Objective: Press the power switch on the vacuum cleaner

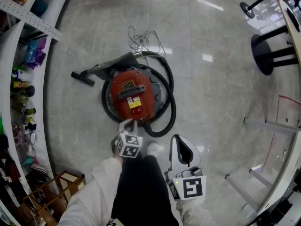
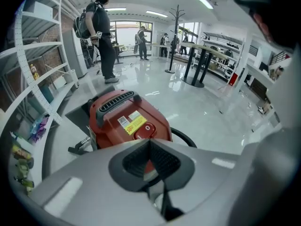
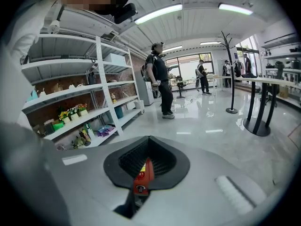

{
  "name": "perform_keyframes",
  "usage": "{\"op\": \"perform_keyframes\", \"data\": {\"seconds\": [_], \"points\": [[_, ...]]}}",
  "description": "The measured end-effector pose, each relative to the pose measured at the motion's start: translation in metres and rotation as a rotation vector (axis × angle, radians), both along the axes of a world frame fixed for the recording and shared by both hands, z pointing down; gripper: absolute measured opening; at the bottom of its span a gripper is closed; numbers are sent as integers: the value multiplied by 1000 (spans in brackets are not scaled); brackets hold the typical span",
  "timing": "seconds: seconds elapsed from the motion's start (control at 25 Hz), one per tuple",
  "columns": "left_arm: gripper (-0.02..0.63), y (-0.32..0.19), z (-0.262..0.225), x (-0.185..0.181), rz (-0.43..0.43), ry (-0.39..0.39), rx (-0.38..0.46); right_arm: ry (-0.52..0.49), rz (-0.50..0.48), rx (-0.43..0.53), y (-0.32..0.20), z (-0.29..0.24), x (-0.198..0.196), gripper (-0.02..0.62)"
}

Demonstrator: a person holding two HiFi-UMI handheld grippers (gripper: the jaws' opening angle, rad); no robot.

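Vacuum (image 1: 131, 94) sits on the floor (image 1: 211, 93) mid-scene: red body, straight ahead of me. Black hose (image 1: 168, 109) loops round it. Nozzle (image 1: 83, 77) lies to its left, and the cable (image 1: 143, 37) is bunched on the far side. Switch (image 2: 147, 127) is the round red button at the near end of the top, just beside the yellow label (image 2: 135, 125).

Left gripper (image 2: 150, 147): jaws closed, nothing held, just a thin slit with the red body showing through. In the head view its tip is over the near edge of the vacuum, close to the switch. The left gripper view puts the switch just beyond the tips, and they look apart, not touching.

Right gripper (image 3: 148, 161): jaws closed too, empty, with a sliver of the vacuum visible through the slit. It hangs nearer to me and to the right of the left one, clear of the vacuum, beside my leg.

Shelves (image 1: 28, 13) run along the left side. A person (image 2: 101, 36) stands far back near them.
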State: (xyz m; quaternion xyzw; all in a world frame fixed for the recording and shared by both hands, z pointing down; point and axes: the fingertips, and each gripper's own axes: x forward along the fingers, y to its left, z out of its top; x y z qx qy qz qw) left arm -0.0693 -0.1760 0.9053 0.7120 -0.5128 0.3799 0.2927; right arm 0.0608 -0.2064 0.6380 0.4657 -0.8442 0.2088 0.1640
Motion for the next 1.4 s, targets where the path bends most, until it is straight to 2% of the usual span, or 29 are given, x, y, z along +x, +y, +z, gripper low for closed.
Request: {"op": "perform_keyframes", "data": {"seconds": [0.2, 0.4, 0.68, 0.96, 1.16, 1.4], "points": [[0, -8, -33, -9, -19, -7, 59, -7, -1, 48, -1, -26, 2, -2], [0, -9, -77, -19, -44, -10, 117, 21, -3, 53, -1, -44, 6, -2], [0, -8, -159, -46, -127, 6, 212, 27, -5, 134, -17, -103, 17, -2], [0, -32, -271, -66, -183, 10, 399, 36, -15, 228, -32, -155, 24, -2], [0, -28, -335, -71, -181, 23, 496, 26, -3, 222, -26, -166, 27, -2], [0, -27, -399, -75, -156, 15, 608, -8, -1, 260, -25, -189, 27, -2]]}}
